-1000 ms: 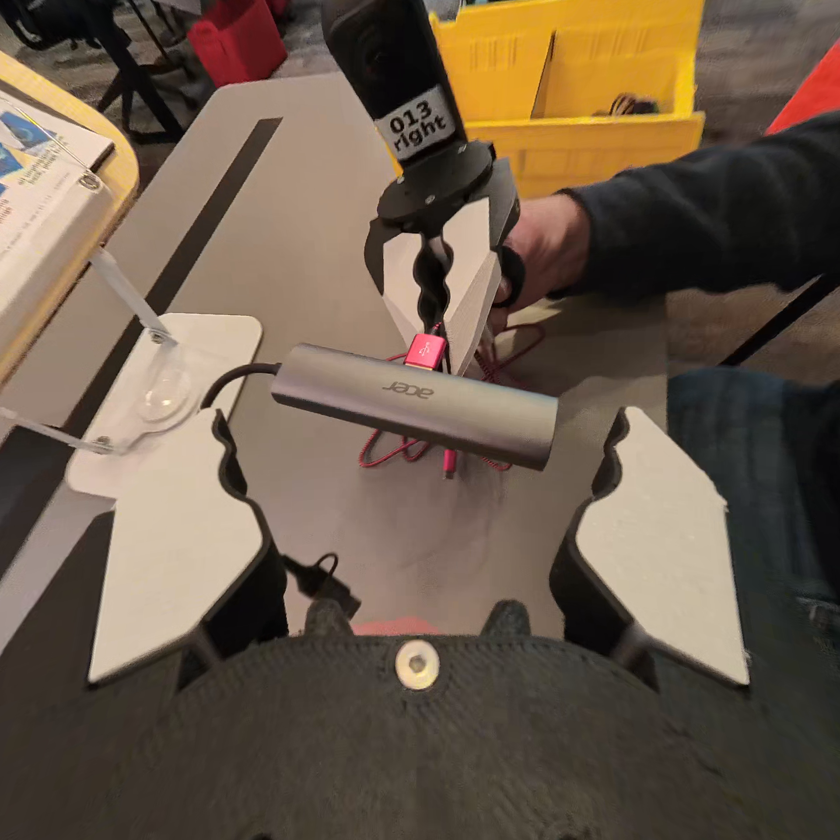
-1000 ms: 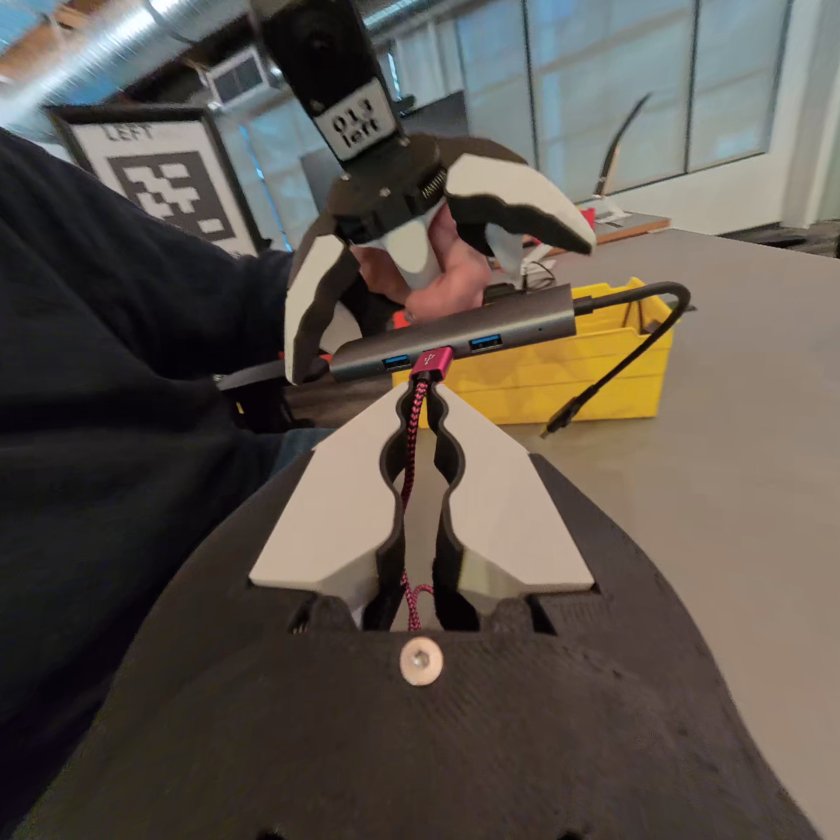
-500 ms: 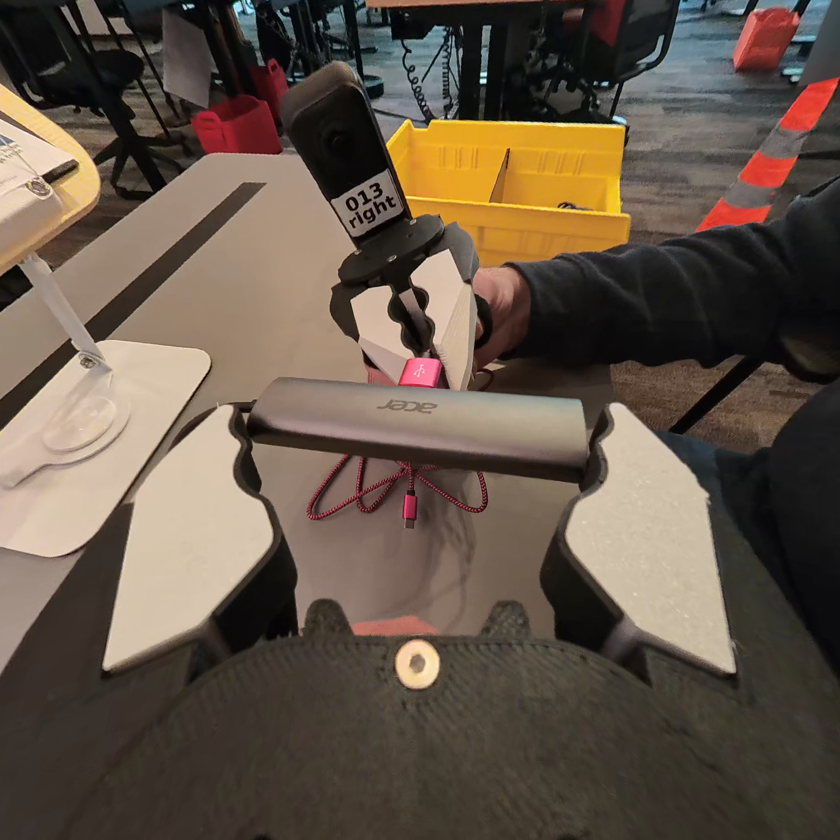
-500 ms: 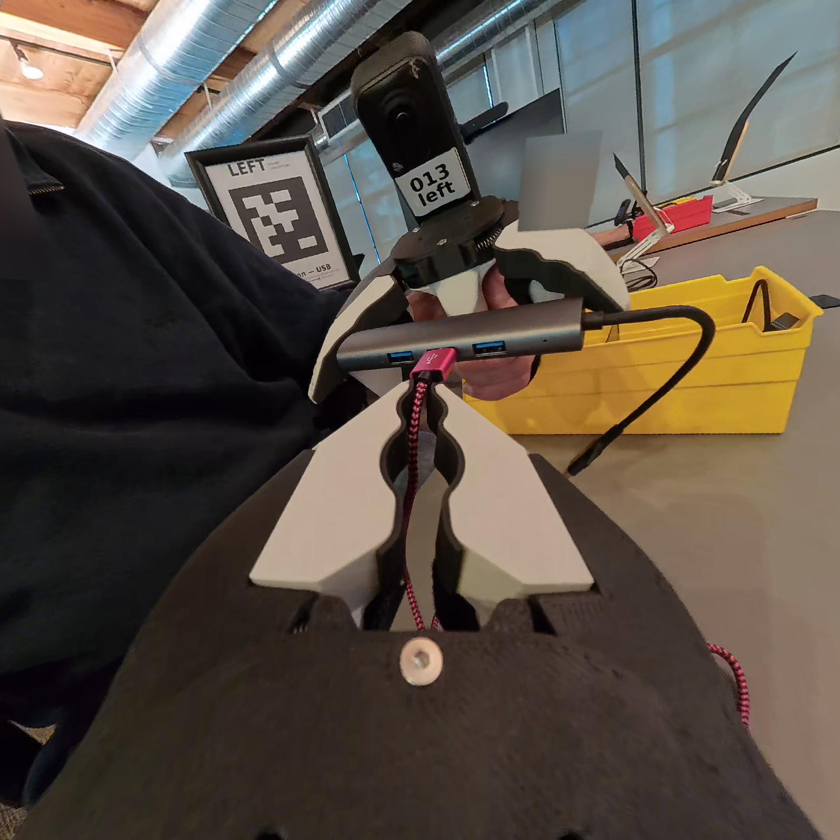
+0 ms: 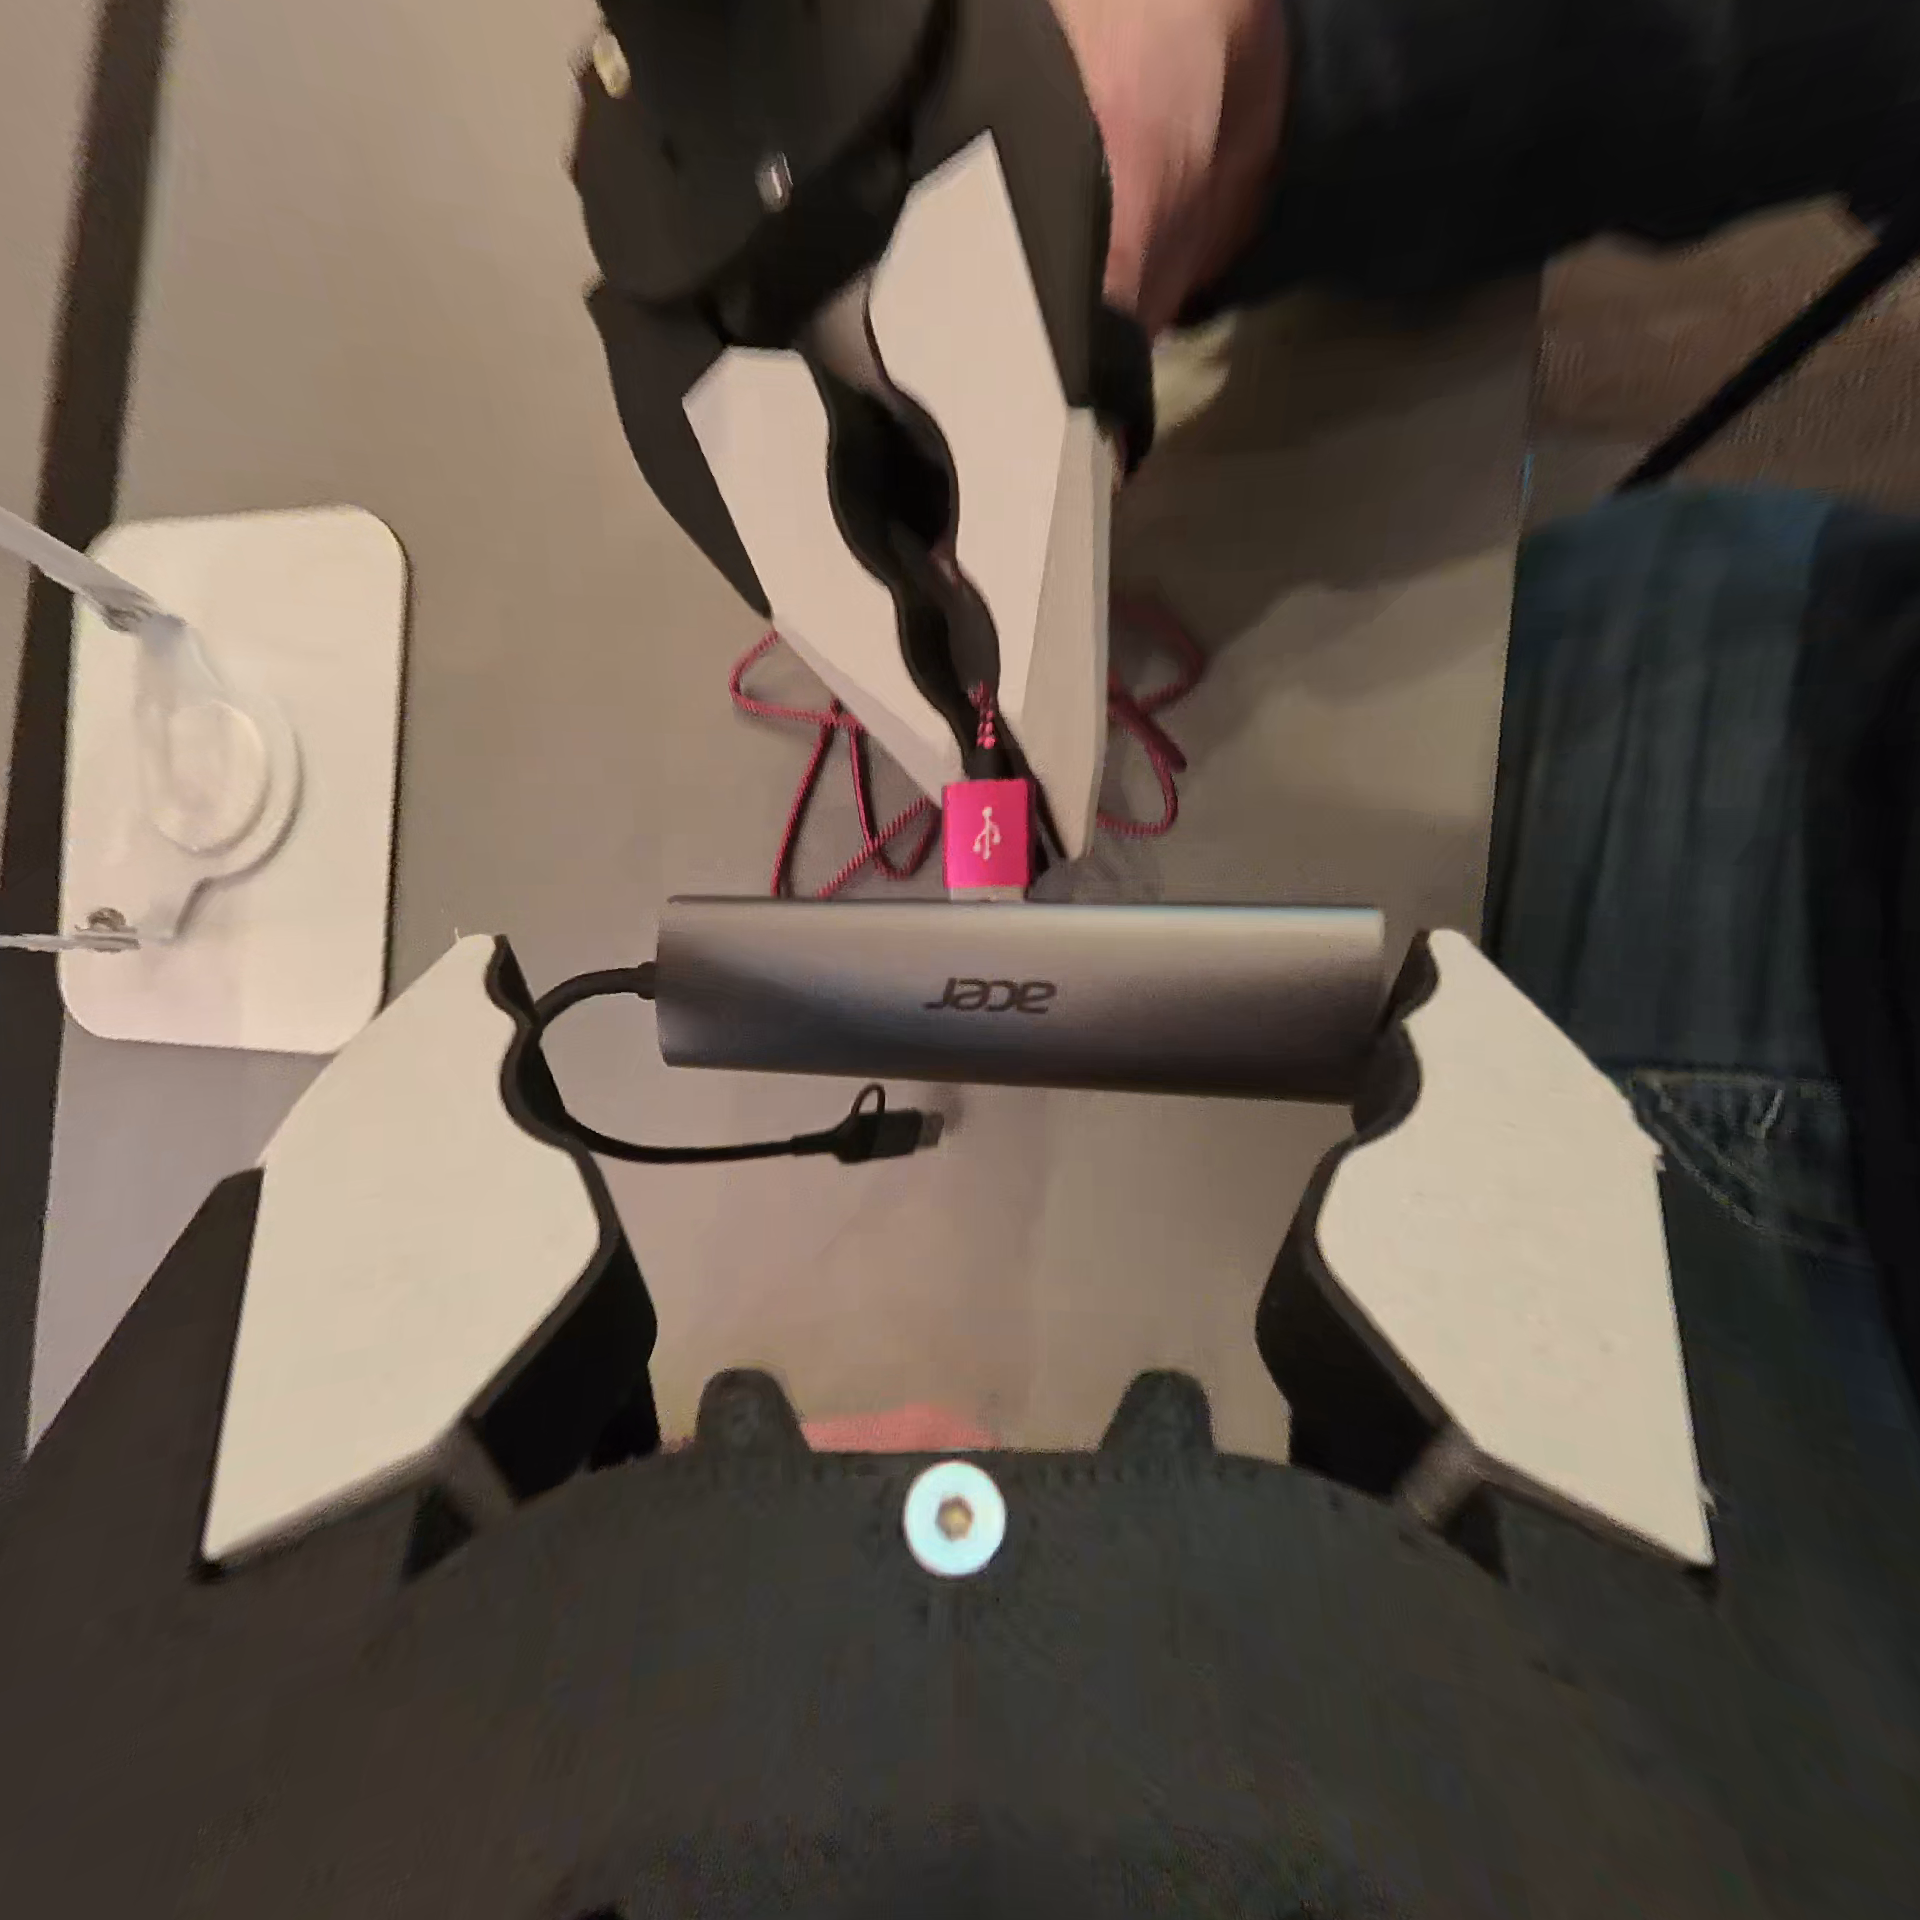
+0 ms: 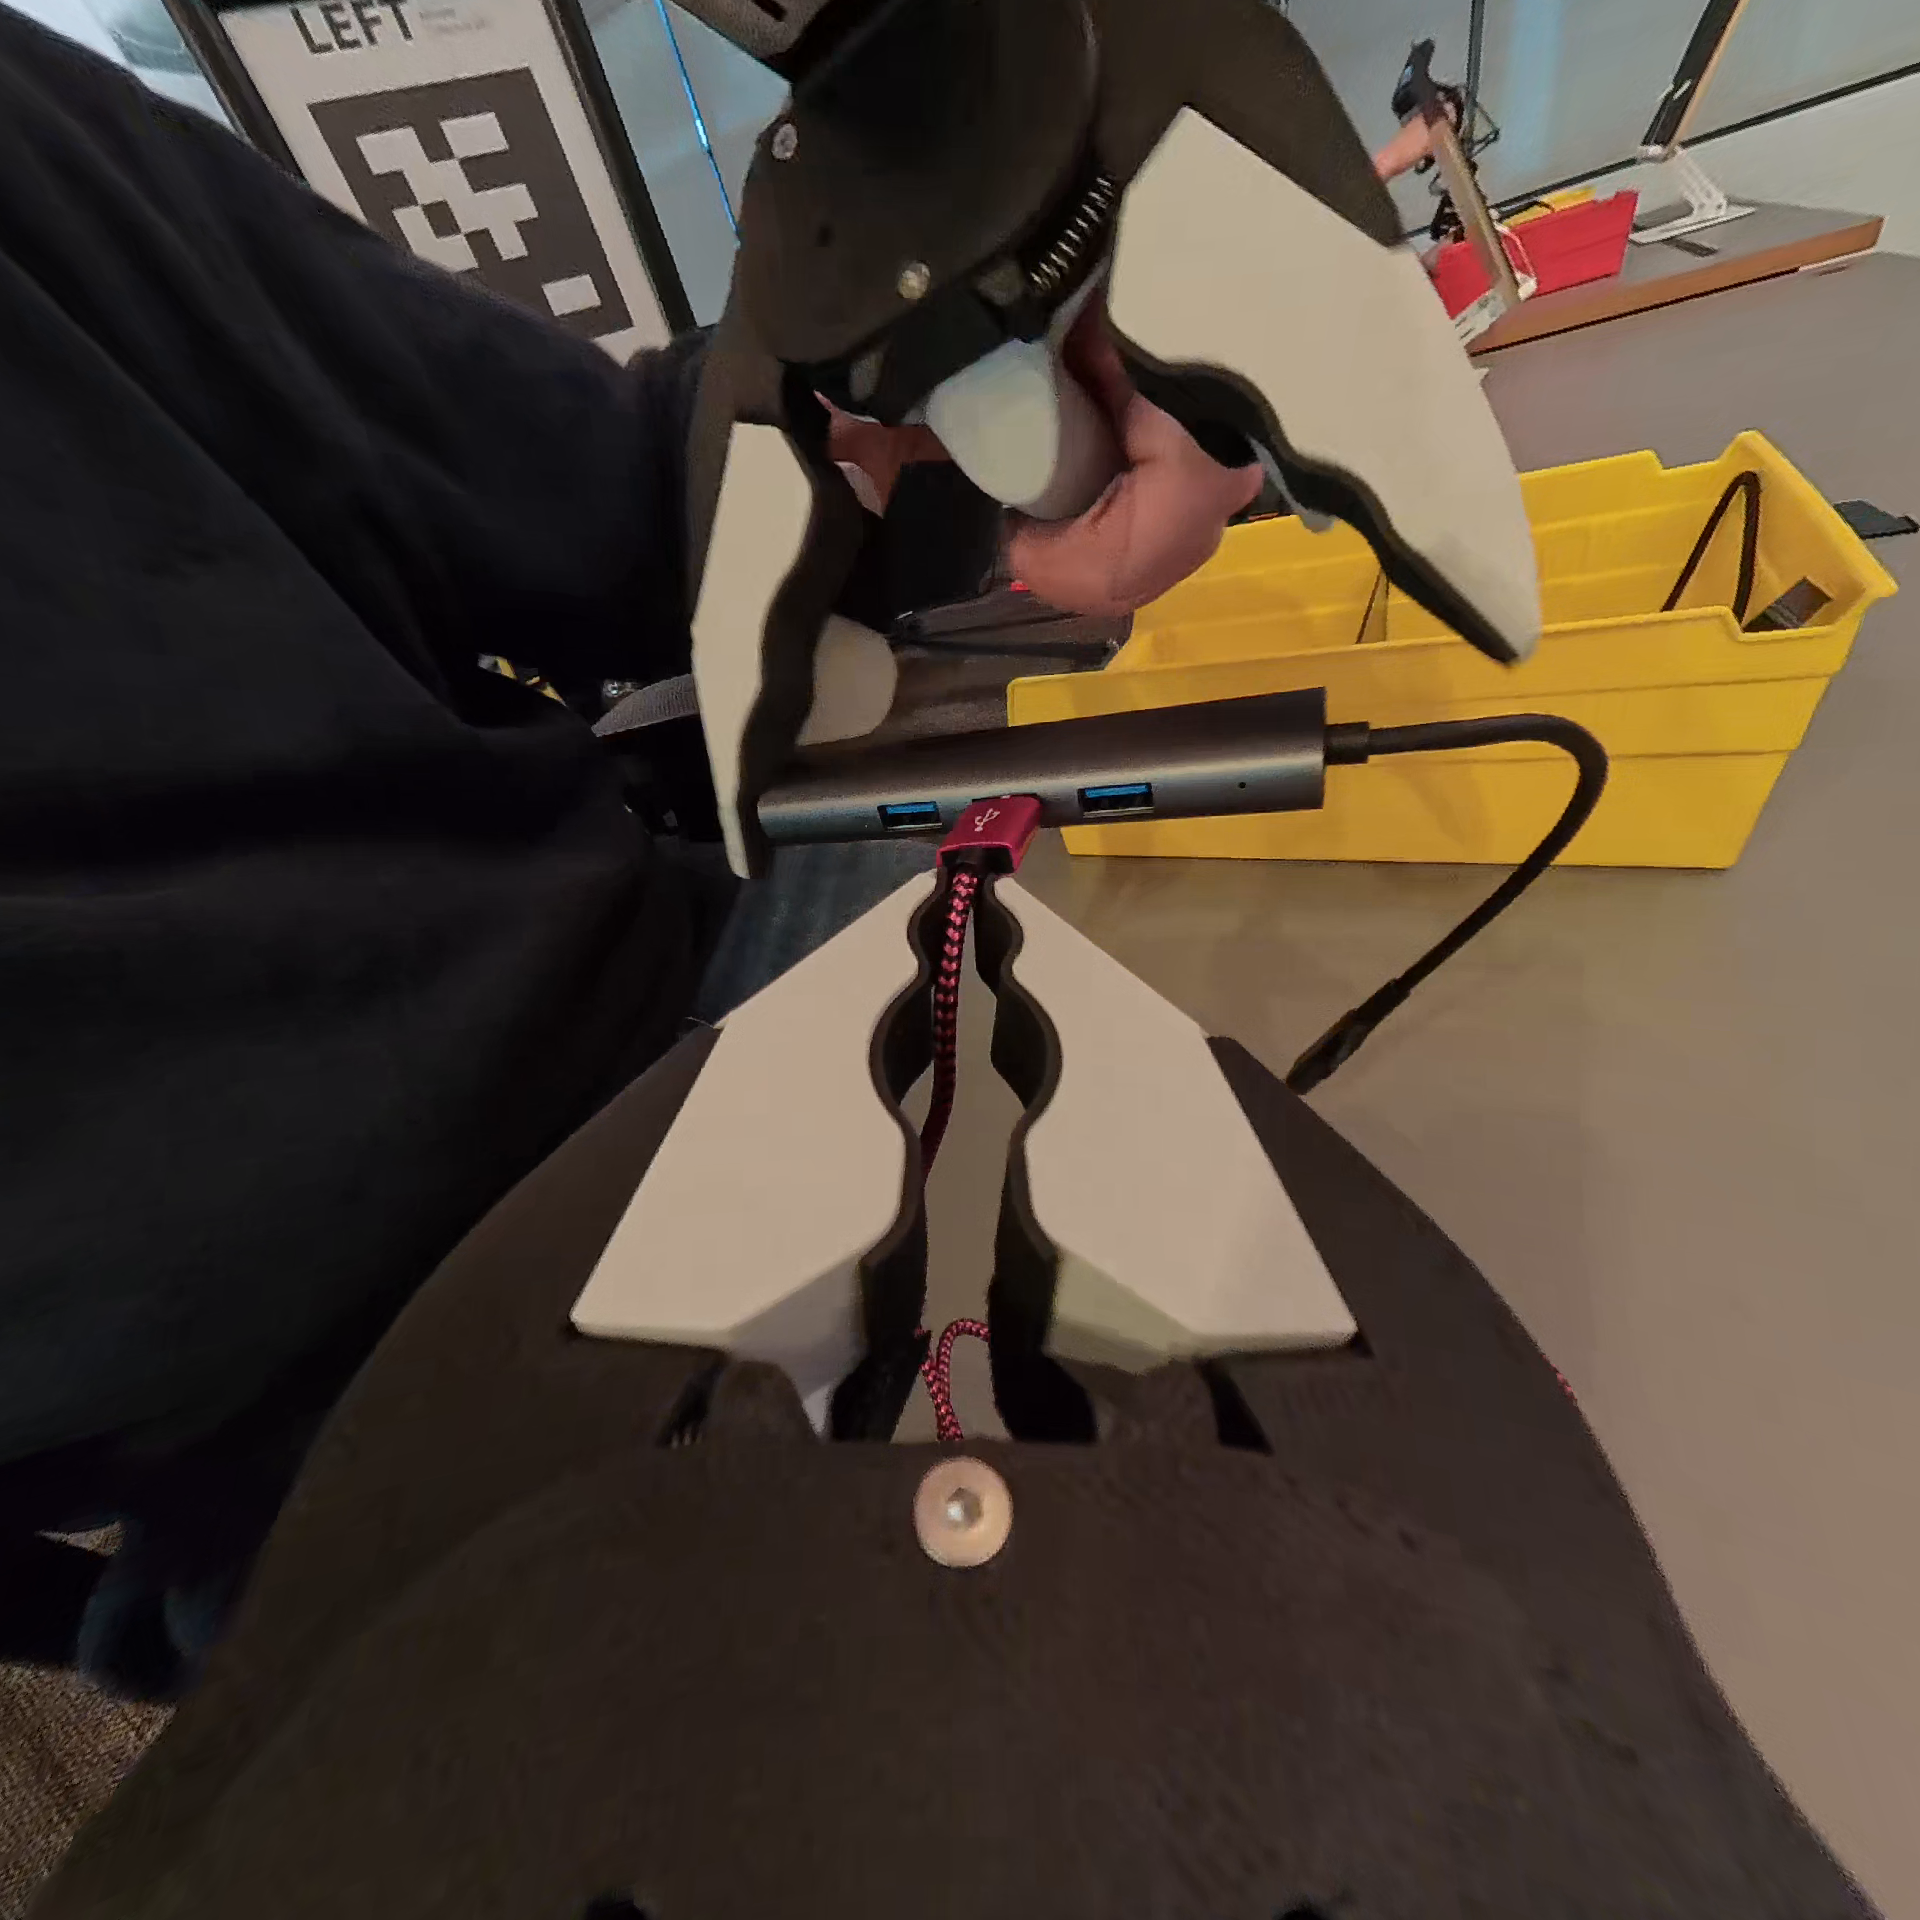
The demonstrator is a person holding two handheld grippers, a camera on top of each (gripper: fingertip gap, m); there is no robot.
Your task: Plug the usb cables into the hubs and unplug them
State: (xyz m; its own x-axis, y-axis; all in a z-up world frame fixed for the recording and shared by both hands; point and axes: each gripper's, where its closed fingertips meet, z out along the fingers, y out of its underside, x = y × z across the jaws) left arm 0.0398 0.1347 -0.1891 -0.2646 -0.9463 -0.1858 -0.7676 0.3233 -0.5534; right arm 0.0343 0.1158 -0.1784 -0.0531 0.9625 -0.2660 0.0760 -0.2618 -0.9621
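A grey USB hub (image 5: pixel 1018 997) lies crosswise between the fingers of my left gripper (image 5: pixel 961 945). The jaws are wide open: the hub's right end touches the right finger and a gap shows at its left end. My right gripper (image 6: pixel 966 883) is shut on the red braided cable (image 6: pixel 945 997) just behind its pink plug (image 6: pixel 992 826). The plug sits in the middle port of the hub (image 6: pixel 1039 769). The plug (image 5: pixel 985 840) and my right gripper (image 5: pixel 997 790) also show in the left wrist view. The hub's black lead (image 6: pixel 1507 883) hangs to the table.
A yellow bin (image 6: pixel 1455 748) with cables stands on the grey table (image 5: pixel 416 312) behind the hub. A white stand base (image 5: pixel 249 779) is at the left. The cable's slack (image 5: pixel 831 790) lies coiled under the grippers. The person's leg (image 5: pixel 1714 831) is at the table's right edge. The grippers are tip to tip, or close to it.
Half a second ago the hub sat wedged between both left fingers; now the left jaws are wider and its left end is free. Both grippers have tilted down toward the table.
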